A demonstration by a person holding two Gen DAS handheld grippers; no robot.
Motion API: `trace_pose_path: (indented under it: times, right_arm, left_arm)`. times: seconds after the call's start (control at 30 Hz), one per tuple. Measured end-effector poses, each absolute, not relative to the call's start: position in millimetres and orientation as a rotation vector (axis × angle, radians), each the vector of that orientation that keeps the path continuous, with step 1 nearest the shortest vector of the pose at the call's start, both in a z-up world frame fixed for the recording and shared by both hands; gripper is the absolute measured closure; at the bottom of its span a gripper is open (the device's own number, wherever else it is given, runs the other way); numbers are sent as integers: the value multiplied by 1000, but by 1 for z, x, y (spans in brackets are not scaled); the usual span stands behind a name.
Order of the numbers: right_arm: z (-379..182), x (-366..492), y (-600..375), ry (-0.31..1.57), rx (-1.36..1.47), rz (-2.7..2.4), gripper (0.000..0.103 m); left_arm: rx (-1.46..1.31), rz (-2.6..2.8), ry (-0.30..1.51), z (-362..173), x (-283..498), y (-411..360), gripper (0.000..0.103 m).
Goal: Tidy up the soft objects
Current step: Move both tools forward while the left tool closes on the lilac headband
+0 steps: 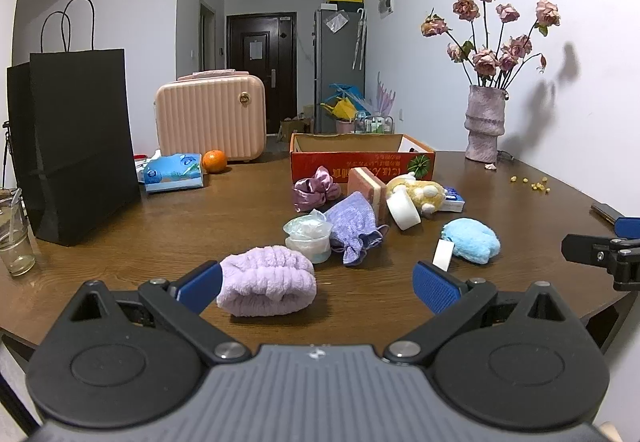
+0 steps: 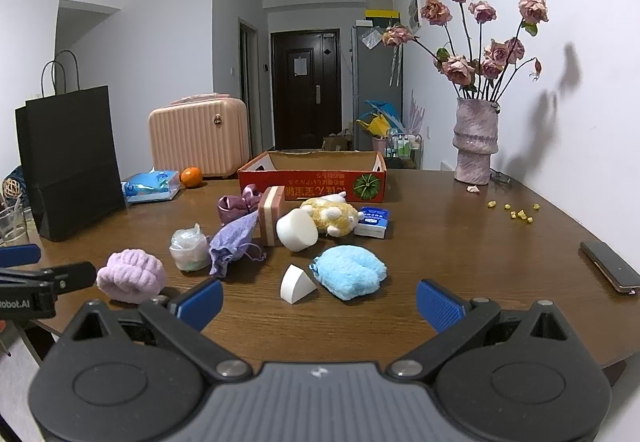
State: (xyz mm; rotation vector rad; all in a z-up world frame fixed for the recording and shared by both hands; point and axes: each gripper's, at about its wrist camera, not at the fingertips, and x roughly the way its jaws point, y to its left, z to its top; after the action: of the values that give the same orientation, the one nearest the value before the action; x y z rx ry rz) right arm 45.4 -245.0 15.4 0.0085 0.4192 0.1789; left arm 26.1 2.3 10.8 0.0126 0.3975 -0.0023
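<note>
Both tools held low over the near edge of the desk [image 1: 160,218], fingers spread wide, gripping nothing. Left tool [image 1: 318,284]: lilac rolled towel [image 1: 267,281] lies on the desk just beside its left finger. Right tool [image 2: 320,304]: white wedge sponge [image 2: 295,285] and blue fluffy mitt [image 2: 349,271] lie just ahead, side by side. Red cardboard box [image 2: 312,178] sits toward the far edge, open, behind the plush toy [image 2: 332,216] and pink sponge block [image 2: 271,214].

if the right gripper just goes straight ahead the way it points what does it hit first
Most likely the white wedge-shaped sponge, with the fluffy light blue cloth right beside it. The open right gripper seems aimed between them, though depth is hard to judge.
</note>
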Motion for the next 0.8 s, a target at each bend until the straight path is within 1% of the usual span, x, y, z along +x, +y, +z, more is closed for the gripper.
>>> trace_pose_path:
  times: [0.8]
  right_arm:
    - [4,96,-238,512,1,187,0]
  left_arm:
    - [5,6,495,-4,77,7,0]
